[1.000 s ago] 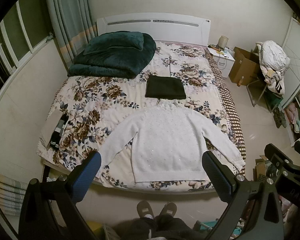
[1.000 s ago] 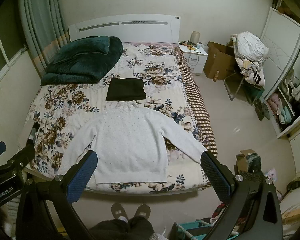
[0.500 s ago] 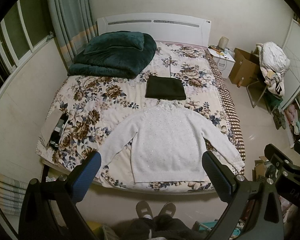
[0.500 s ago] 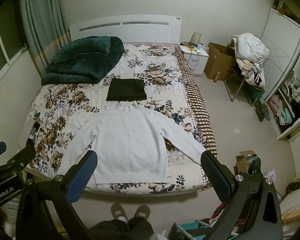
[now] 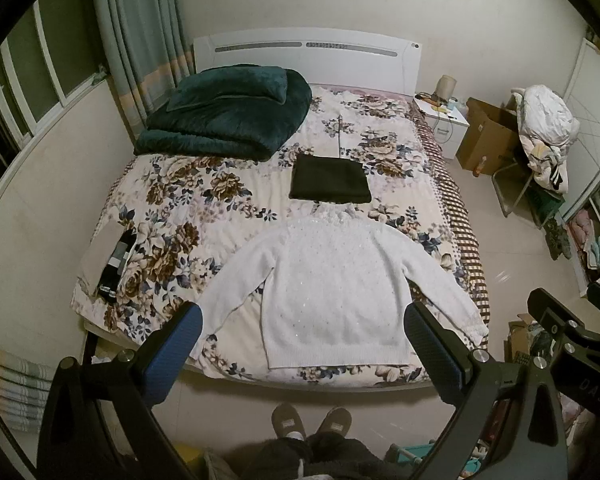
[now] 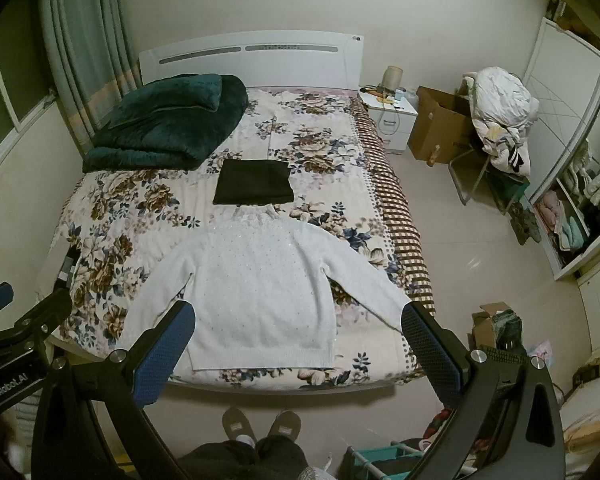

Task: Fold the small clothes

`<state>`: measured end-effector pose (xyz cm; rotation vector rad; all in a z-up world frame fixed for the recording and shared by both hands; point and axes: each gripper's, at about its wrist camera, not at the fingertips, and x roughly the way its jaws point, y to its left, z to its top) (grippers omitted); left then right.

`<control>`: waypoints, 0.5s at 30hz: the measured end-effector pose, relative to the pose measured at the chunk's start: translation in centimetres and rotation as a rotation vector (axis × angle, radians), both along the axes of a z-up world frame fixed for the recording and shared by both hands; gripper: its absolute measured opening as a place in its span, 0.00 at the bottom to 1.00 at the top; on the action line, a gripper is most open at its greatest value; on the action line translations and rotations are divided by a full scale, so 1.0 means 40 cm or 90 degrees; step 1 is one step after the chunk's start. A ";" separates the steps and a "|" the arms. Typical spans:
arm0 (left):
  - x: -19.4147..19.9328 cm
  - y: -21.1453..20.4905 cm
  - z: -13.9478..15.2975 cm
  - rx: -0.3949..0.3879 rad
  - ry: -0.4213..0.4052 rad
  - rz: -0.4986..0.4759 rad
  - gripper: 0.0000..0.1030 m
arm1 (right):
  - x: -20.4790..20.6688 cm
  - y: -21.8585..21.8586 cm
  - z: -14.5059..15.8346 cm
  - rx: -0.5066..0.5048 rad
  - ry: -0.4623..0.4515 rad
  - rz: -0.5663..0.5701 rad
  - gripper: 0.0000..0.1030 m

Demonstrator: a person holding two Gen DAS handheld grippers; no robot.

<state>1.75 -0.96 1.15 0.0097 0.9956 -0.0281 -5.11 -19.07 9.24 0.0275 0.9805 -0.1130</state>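
A white knitted sweater (image 5: 332, 288) lies flat, face down, at the near end of the floral bed (image 5: 188, 208), sleeves spread out and down; it also shows in the right wrist view (image 6: 256, 288). A folded dark garment (image 5: 330, 185) lies just beyond its collar, also in the right wrist view (image 6: 253, 187). My left gripper (image 5: 304, 316) is open and empty, held high above the bed's foot. My right gripper (image 6: 298, 316) is open and empty at a similar height, beside the left one.
A dark green folded quilt (image 5: 228, 112) lies at the bed's head on the left. Small dark items (image 5: 114, 268) lie at the bed's left edge. A nightstand (image 5: 446, 120), cardboard box (image 5: 486, 140) and chair piled with clothes (image 5: 544, 132) stand right. The person's slippers (image 5: 310, 424) are at the bed's foot.
Both grippers have drifted very slightly; the view barely shifts. The sweater and the dark garment have not moved.
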 end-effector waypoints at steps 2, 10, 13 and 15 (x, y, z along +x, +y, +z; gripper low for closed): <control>0.003 -0.001 0.001 -0.002 0.001 0.000 1.00 | 0.004 0.001 0.001 0.000 0.000 0.001 1.00; -0.001 0.000 -0.001 -0.001 0.000 -0.001 1.00 | -0.001 0.000 -0.007 0.000 -0.001 0.000 1.00; -0.002 0.000 -0.002 -0.002 0.000 -0.001 1.00 | 0.000 -0.001 -0.017 0.007 0.002 -0.002 1.00; 0.022 -0.019 0.010 0.005 -0.006 0.002 1.00 | 0.002 -0.003 -0.016 0.010 0.003 -0.004 1.00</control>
